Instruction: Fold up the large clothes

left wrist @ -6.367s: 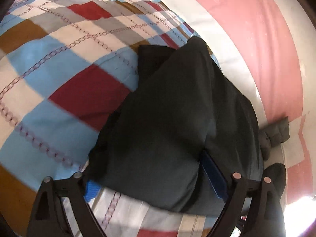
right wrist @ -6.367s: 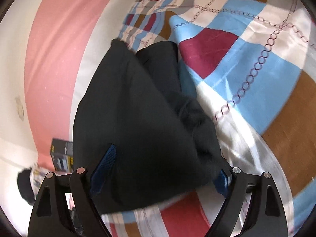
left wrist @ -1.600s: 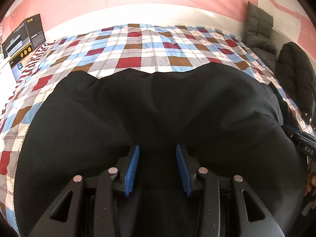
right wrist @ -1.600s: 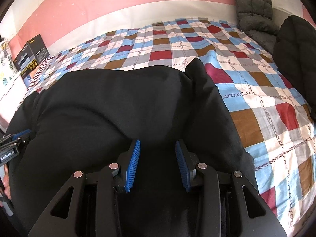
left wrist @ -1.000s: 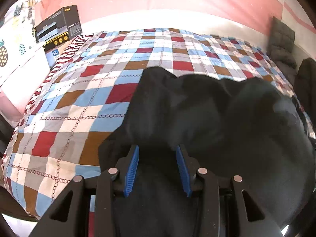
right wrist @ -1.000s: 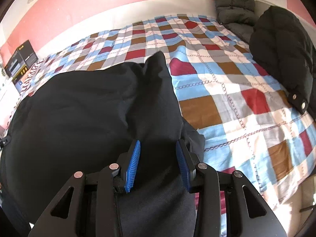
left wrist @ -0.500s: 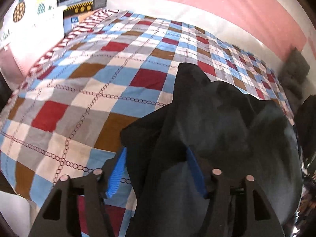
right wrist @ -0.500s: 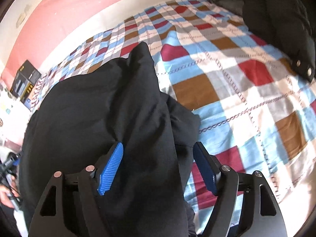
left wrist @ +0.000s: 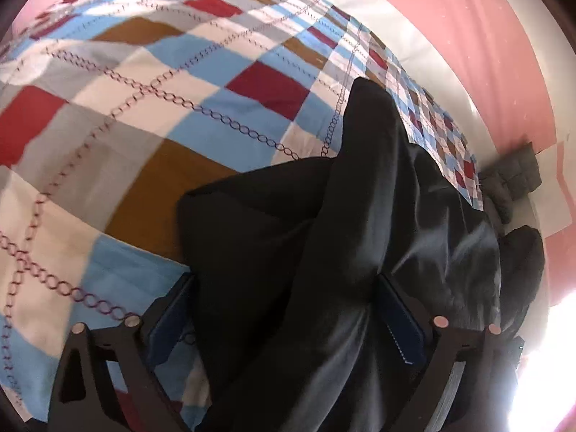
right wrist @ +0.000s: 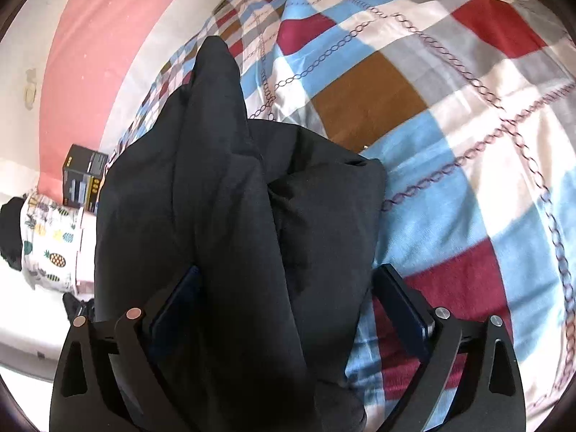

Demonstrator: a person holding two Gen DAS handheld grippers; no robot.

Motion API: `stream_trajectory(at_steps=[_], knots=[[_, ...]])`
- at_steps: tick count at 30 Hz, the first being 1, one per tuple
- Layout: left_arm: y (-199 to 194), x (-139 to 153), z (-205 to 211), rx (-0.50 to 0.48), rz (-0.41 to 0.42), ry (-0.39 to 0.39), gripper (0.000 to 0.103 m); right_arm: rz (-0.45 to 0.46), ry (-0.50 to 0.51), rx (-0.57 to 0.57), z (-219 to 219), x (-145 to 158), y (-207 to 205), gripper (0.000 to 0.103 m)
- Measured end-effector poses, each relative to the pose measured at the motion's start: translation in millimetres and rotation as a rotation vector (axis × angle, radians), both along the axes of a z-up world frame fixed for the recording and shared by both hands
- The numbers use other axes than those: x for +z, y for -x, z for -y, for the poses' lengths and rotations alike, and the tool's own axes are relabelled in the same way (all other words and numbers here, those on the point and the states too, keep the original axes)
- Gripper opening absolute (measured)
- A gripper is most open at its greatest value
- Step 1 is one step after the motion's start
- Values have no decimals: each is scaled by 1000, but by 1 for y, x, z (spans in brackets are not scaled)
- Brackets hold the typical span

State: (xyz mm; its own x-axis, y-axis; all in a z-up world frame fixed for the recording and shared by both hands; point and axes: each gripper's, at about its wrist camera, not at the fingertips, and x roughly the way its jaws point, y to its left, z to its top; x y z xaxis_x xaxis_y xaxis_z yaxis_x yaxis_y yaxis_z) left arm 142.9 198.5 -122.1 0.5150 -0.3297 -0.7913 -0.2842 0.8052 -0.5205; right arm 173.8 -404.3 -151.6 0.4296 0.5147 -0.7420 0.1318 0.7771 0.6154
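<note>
A large black garment (left wrist: 360,198) lies bunched in long folds on the checked bed quilt (left wrist: 144,126). My left gripper (left wrist: 284,320) hangs low over its near end. Its jaws are opening and stand wide, the cloth lies loose between the blue pads (left wrist: 399,320), and nothing is pinched. In the right wrist view the same garment (right wrist: 223,180) runs away from me across the quilt (right wrist: 450,144). My right gripper (right wrist: 288,309) is also opening wide, with a thick fold resting between its fingers, ungripped.
A grey padded item (left wrist: 511,180) and a dark jacket (left wrist: 522,255) lie at the far end of the bed by the pink wall (left wrist: 468,36). A black box (right wrist: 84,180) and a pineapple-print cloth (right wrist: 50,244) sit beside the bed.
Both grippers went from nearly shut on the black cloth to wide open. Both sank toward the bed and rolled, and the garment dropped from hanging onto the quilt.
</note>
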Motion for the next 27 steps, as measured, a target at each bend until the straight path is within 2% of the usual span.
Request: stream_trajectory(at_steps=[4, 6, 12, 14, 17, 18, 21, 24, 27], knots=[[-2, 4, 13, -27, -3, -55, 99, -18, 19, 50, -8, 1, -8, 96], [0, 7, 18, -39, 0, -71, 99, -16, 3, 68, -12, 4, -8, 83], [-8, 9, 29, -66, -19, -158, 92, -12, 15, 68, -16, -2, -12, 77], [-10, 13, 35, -77, -20, -196, 85, -15, 36, 75, -20, 0, -16, 72], [-6, 24, 47, -96, -4, -259, 67, -2, 70, 81, -26, 12, -15, 53], [-5, 28, 51, -106, 1, -283, 58, 9, 94, 84, -30, 19, -12, 46], [0, 44, 61, -126, 9, -346, 41, 31, 127, 68, -35, 37, -5, 37], [4, 62, 59, -125, 28, -346, 34, 72, 132, 54, -37, 59, 3, 34], [11, 88, 55, -138, 86, -327, 33, 135, 126, 69, -41, 88, 9, 33]])
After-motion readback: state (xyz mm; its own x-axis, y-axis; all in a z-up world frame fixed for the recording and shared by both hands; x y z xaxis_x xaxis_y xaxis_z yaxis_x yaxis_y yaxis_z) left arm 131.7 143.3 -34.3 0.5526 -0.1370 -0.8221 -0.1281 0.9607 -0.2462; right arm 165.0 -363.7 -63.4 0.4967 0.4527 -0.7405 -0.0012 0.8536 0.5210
